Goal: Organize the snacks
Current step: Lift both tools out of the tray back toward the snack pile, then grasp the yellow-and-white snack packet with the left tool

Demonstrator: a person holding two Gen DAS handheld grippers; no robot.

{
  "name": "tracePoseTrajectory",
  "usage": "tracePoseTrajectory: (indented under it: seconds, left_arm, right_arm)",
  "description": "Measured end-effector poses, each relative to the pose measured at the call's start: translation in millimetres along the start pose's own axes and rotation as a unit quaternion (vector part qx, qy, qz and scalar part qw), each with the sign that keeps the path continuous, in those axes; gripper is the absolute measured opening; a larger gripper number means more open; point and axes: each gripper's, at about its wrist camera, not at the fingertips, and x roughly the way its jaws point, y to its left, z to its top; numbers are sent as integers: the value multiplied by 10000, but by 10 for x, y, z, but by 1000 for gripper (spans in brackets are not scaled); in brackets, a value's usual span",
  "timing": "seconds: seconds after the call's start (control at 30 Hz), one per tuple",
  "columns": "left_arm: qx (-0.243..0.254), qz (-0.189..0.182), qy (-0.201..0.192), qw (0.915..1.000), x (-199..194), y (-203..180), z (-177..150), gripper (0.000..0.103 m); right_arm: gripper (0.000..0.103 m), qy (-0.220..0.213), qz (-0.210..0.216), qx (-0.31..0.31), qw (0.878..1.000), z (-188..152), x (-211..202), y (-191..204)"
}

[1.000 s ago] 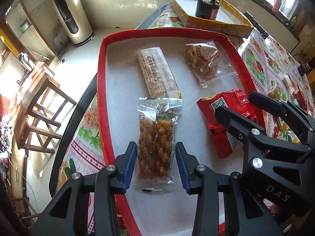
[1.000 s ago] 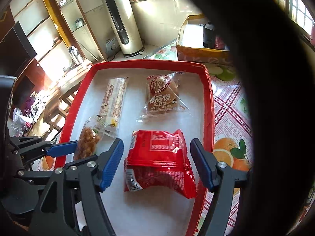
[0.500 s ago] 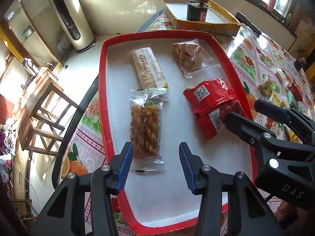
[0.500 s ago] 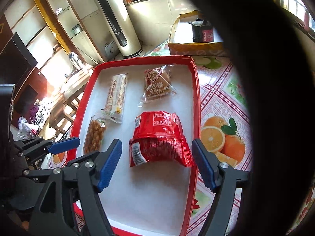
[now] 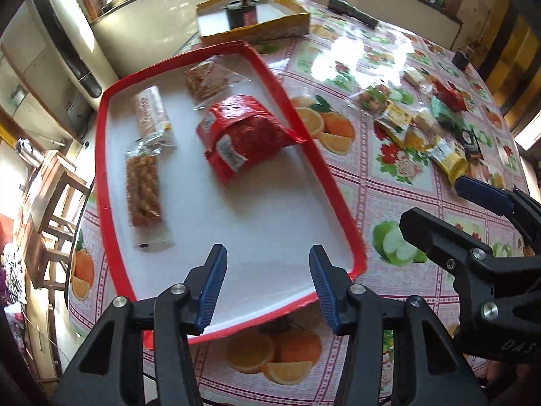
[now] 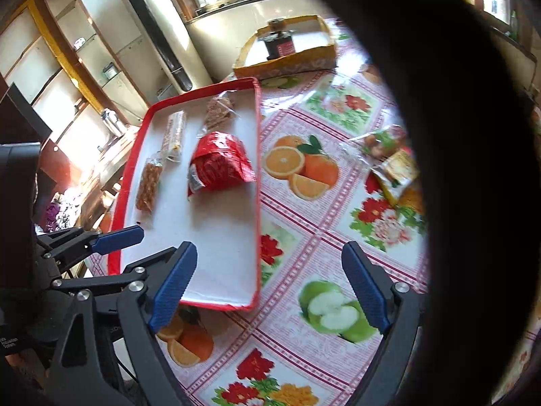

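Left gripper: jaws apart, nothing between them, poised over the near end of the red tray. Right gripper: jaws spread wide, empty, over the fruit-print tablecloth just right of the tray's near corner.

Tray contents, four snacks:
- red pack, mid-tray, one corner lying on the right rim
- twist-biscuit pack, along the left side
- long bar, just beyond the twist pack; ends appear to overlap, though blur makes this uncertain
- clear cake bag, at the far end

Loose snacks lie scattered on the cloth, well right of the tray; yellow, red and green wrappers among them. Yellow box stands beyond the tray's far end with a dark can inside.
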Motion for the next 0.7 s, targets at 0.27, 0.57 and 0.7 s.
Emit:
tracePoseTrajectory:
  seconds: [0.27, 0.57, 0.7]
  left_arm:
    - [633, -219, 39, 9977, 93, -715, 45, 51]
    - [802, -164, 363, 9960, 425, -1184, 217, 51]
    - [651, -95, 547, 9963, 641, -1296, 402, 51]
  right_arm:
    - [92, 247, -664, 940, 9930, -470, -163, -841]
    - [92, 210, -936, 1843, 9782, -857, -254, -1805]
    - [92, -34, -977, 1960, 9757, -714, -231, -2051]
